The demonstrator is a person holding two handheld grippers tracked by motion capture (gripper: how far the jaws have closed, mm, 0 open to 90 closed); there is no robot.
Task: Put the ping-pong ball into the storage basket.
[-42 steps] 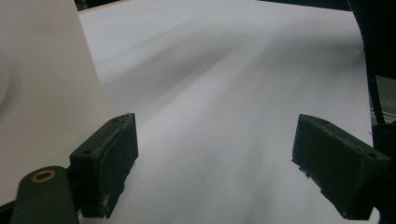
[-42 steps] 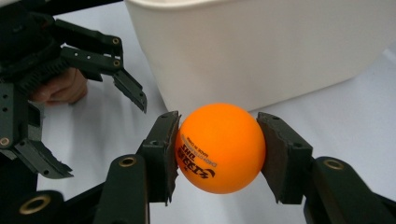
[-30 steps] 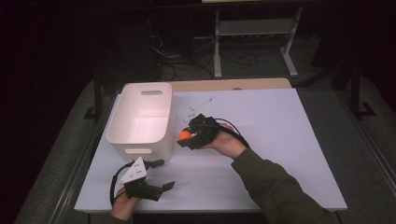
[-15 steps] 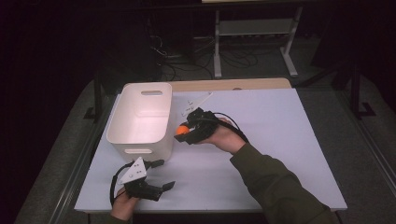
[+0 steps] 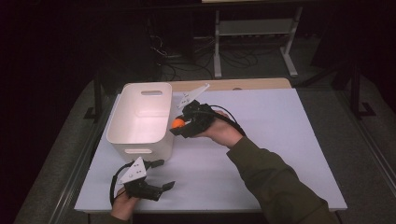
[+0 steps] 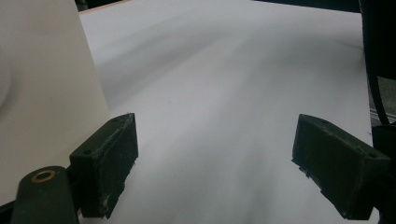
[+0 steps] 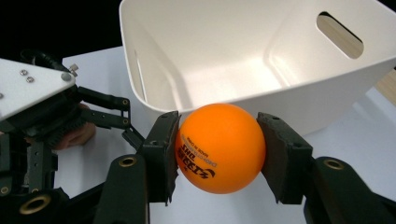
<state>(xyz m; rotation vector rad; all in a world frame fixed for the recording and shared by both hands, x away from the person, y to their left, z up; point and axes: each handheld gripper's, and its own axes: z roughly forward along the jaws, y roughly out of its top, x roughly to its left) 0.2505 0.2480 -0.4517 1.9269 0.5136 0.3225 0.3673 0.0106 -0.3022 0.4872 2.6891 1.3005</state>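
The right gripper (image 5: pixel 180 126) is clenched on an orange ball (image 7: pixel 219 148), one black jaw pressed to each side of it; black lettering runs across the ball's lower face. In the high view the ball (image 5: pixel 177 123) sits right at the near long wall of the white bin (image 5: pixel 140 116), by its rim, the gripper held up off the table (image 5: pixel 280 140). Compared with a second ago, the right hand (image 5: pixel 222 130) has carried the ball leftward and a little higher, from beside the bin to its edge. In the right gripper view the open bin (image 7: pixel 261 60) lies just beyond the ball, a handle slot cut in its far end wall.

The left gripper (image 5: pixel 159 175) rests near the table's front edge, jaws spread wide with bare white tabletop between them, gripping nothing; it has not shifted since the earlier frames. The bin's wall stands close at its left side
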